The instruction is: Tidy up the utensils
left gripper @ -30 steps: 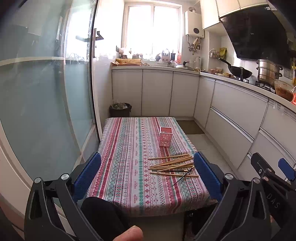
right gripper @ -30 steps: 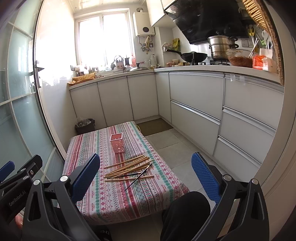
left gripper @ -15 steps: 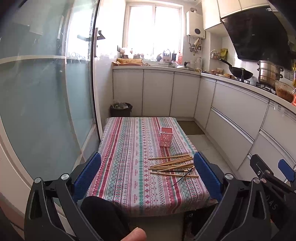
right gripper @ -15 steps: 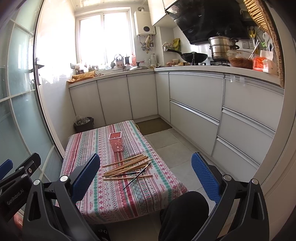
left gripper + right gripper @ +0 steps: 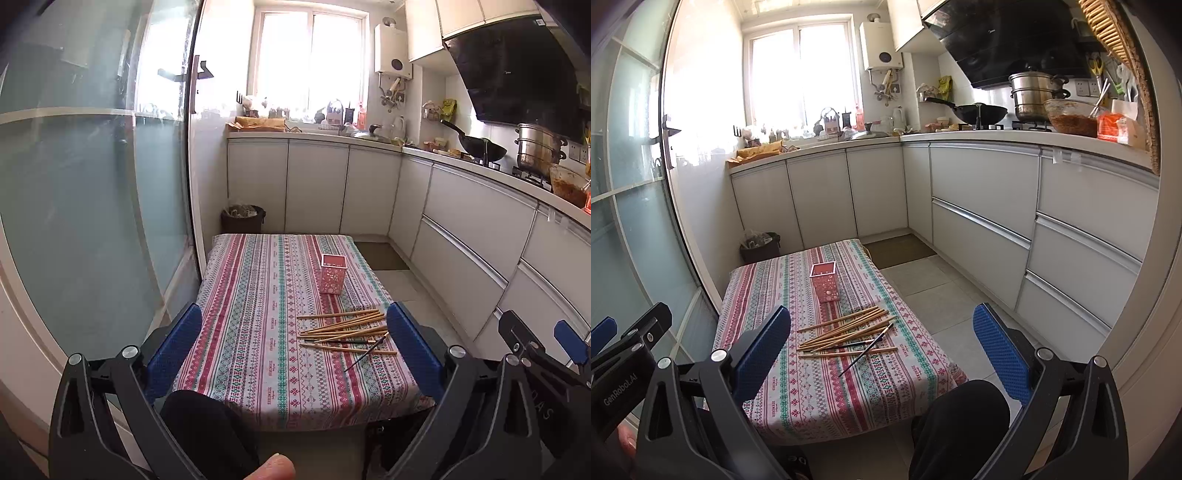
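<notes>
A pile of several wooden chopsticks (image 5: 343, 326) with two thin dark sticks (image 5: 365, 352) lies on the near right part of a low table with a striped cloth (image 5: 258, 314). A pink perforated holder (image 5: 332, 273) stands upright beyond them. The same pile (image 5: 846, 330) and holder (image 5: 824, 282) show in the right wrist view. My left gripper (image 5: 293, 347) is open and empty, held back from the table's near edge. My right gripper (image 5: 882, 350) is open and empty, also short of the table.
White kitchen cabinets (image 5: 472, 236) run along the right and back walls. A glass sliding door (image 5: 92, 203) stands at the left. A dark bin (image 5: 242, 218) sits behind the table. A person's dark-clothed knees (image 5: 207, 424) are below the grippers.
Both views have shifted only slightly; the table and chopsticks sit a little closer. Both grippers stay open and nothing on the table has moved.
</notes>
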Demonstrator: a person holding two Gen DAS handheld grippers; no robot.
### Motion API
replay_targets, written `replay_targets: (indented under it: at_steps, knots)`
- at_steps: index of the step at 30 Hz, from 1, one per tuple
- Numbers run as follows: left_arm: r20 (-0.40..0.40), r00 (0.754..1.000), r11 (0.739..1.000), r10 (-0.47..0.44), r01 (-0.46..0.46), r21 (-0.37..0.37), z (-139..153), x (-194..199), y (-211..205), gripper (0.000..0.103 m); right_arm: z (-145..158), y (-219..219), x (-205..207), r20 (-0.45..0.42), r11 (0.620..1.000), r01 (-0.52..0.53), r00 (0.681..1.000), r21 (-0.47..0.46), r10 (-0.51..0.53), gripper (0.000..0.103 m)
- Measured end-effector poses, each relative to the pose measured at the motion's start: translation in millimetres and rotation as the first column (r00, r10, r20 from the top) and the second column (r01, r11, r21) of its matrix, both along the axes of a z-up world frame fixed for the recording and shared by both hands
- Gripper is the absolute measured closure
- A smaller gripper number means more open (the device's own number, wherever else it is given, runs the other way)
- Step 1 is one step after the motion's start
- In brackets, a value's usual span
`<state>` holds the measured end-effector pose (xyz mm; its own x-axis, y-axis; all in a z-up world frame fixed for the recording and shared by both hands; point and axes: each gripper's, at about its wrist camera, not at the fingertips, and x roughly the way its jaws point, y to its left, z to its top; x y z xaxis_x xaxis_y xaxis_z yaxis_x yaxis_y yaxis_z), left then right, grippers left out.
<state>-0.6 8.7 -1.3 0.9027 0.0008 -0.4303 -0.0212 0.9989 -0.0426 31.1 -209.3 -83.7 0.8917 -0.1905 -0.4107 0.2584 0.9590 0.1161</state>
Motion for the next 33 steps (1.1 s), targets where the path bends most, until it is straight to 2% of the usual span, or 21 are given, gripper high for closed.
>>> replay_targets:
  at_steps: [33]
  knots:
    - [-0.005,1.0,1.0,-0.005,0.005,0.001,-2.3,1.1,0.8,0.007,-2.6,0.3,1.5,-0.002,1.0,-0.008,1.0,0.005,0.008,0.007]
